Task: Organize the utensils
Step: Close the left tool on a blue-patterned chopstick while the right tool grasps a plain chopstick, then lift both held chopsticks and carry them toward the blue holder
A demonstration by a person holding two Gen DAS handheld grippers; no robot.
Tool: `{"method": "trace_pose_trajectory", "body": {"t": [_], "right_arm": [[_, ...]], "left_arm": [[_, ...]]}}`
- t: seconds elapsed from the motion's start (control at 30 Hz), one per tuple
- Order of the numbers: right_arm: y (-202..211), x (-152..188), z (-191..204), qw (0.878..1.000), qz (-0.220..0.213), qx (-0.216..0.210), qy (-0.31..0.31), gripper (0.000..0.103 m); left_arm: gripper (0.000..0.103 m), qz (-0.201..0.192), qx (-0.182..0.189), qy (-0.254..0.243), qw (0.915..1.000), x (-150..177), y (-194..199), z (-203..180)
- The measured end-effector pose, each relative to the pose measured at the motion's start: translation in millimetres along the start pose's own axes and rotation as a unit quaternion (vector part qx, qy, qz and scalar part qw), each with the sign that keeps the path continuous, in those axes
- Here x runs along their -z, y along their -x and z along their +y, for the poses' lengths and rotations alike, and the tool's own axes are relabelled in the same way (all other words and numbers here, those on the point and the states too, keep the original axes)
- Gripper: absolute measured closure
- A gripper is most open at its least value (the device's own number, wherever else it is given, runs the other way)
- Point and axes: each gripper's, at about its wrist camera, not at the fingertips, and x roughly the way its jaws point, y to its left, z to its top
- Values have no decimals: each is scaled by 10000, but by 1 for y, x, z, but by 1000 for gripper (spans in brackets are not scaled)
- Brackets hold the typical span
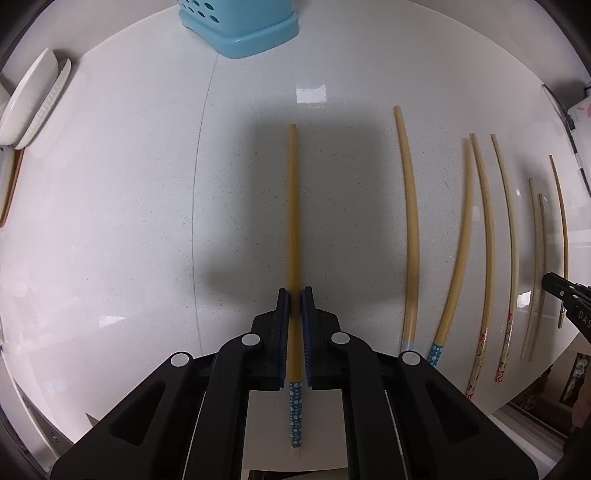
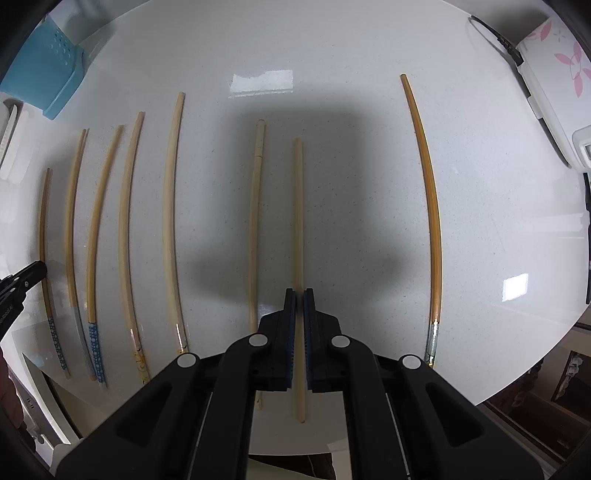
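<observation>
Chopsticks lie in a loose row on the white speckled counter point(image 1: 110, 221), and each gripper is pinching one of them.

Left gripper point(image 1: 295, 295) points down with its blue pads pressed onto a yellow chopstick with a blue dotted end point(image 1: 293, 206), which lies flat and runs straight away from the camera. Right gripper point(image 2: 299, 295) is likewise pinched shut on a plain pale chopstick point(image 2: 298, 206), with another pale chopstick point(image 2: 255, 221) just beside it on the left. Farther to that side lie several more sticks, some with blue dotted ends, others with patterned ends. A darker stick with a silvery end point(image 2: 430, 192) lies well apart on the far right. A light blue perforated holder point(image 1: 240, 26) stands at the back of the counter, and stacked white dishes point(image 1: 33, 99) lean near the left edge.
</observation>
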Motion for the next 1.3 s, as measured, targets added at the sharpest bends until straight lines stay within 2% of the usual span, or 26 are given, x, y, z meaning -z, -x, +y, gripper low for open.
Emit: {"method": "trace_pose_trajectory", "body": {"t": [0.27,0.73,1.17,1.3], "right_arm": [[10,2,1,9999,-126,-68,-24,100],[58,12,7,9971,-733,-224,-12,100],[113,7,23,9859,-1602,-445,212,100],[125,-9,26,9804,-1875,-531,303,100]], "left_arm": [[97,-111,43,14,9999,5,13,9],[97,-546,193,70,9983,21,45,6],[97,-1468,211,135,9889,28,97,2],[97,-1715,233,144,9848,18,109,7]]}}
